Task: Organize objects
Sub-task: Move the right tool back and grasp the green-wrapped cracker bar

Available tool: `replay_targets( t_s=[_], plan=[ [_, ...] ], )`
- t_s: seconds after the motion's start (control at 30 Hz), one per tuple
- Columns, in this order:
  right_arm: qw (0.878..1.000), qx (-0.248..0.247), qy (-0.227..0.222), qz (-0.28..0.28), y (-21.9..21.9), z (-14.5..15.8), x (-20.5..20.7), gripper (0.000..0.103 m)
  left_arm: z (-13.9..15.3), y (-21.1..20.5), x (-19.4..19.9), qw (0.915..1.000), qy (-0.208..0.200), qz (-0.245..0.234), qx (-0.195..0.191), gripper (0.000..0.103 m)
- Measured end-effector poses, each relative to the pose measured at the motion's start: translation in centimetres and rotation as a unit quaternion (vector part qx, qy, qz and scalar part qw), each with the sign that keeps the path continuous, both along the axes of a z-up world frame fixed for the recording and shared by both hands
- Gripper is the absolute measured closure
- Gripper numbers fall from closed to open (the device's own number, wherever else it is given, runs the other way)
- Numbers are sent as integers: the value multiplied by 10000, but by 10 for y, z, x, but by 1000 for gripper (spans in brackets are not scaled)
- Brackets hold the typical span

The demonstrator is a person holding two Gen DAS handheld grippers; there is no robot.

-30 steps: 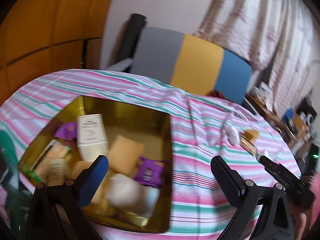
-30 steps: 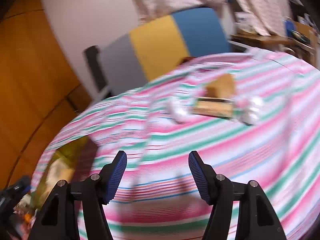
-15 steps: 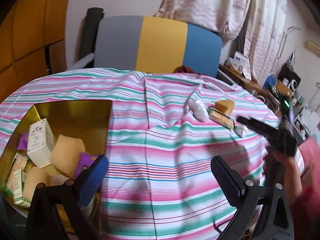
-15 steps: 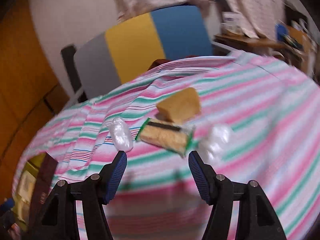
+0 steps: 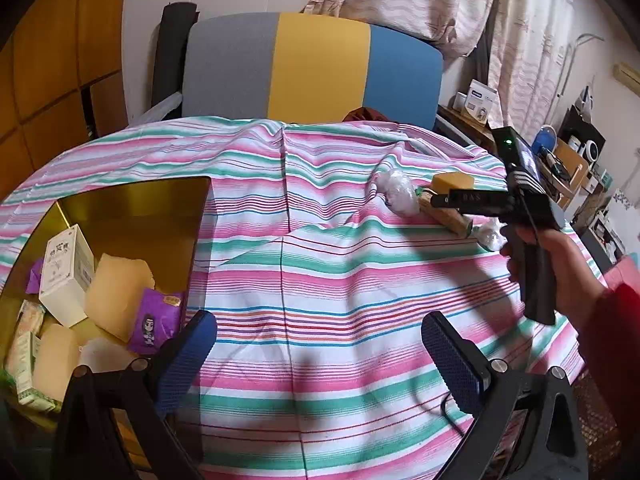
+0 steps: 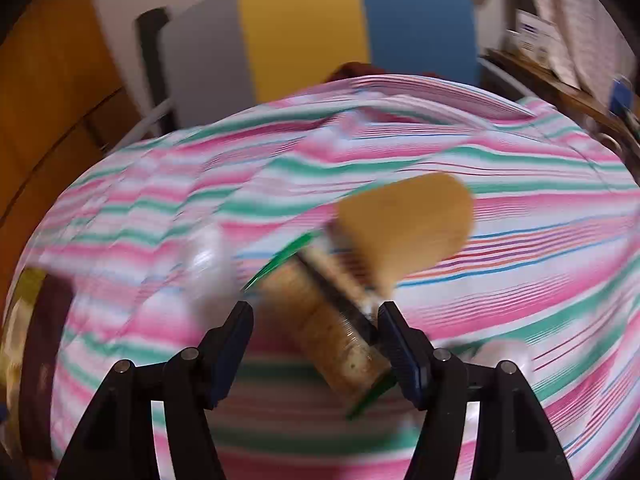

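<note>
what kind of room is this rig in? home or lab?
Most likely a lived-in home room, not a lab. A pink-and-green striped cloth covers the work surface, floral curtains hang behind a grey, yellow and blue chair back, and a cluttered wooden side shelf stands at right.

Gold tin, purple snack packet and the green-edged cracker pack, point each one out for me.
gold tin [image 5: 132, 216]: left wrist view, bare inner wall.
purple snack packet [image 5: 154, 320]: left wrist view, front face.
green-edged cracker pack [image 6: 320, 320]: right wrist view, middle of wrapper.

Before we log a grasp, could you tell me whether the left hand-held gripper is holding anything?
No, the left hand-held gripper is open, with only striped tablecloth between its fingers.
</note>
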State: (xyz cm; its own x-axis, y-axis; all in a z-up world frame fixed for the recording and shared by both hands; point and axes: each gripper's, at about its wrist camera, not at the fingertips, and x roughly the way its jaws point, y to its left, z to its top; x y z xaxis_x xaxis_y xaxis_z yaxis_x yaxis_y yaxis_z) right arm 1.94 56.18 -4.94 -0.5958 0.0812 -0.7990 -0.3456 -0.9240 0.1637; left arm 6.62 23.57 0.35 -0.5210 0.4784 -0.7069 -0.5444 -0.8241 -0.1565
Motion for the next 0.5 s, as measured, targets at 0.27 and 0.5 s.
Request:
replay_targets(
  t_s=[0.27, 0.5],
  plan=[
    [9966, 677, -447, 117, -10, -9, -21, 37, -1, 8, 1, 9999, 1, -121, -60, 0],
    [9995, 187, -161, -176, -4, -17, 1, 58, -1, 15, -9, 9999, -84, -66, -30, 0]
  ],
)
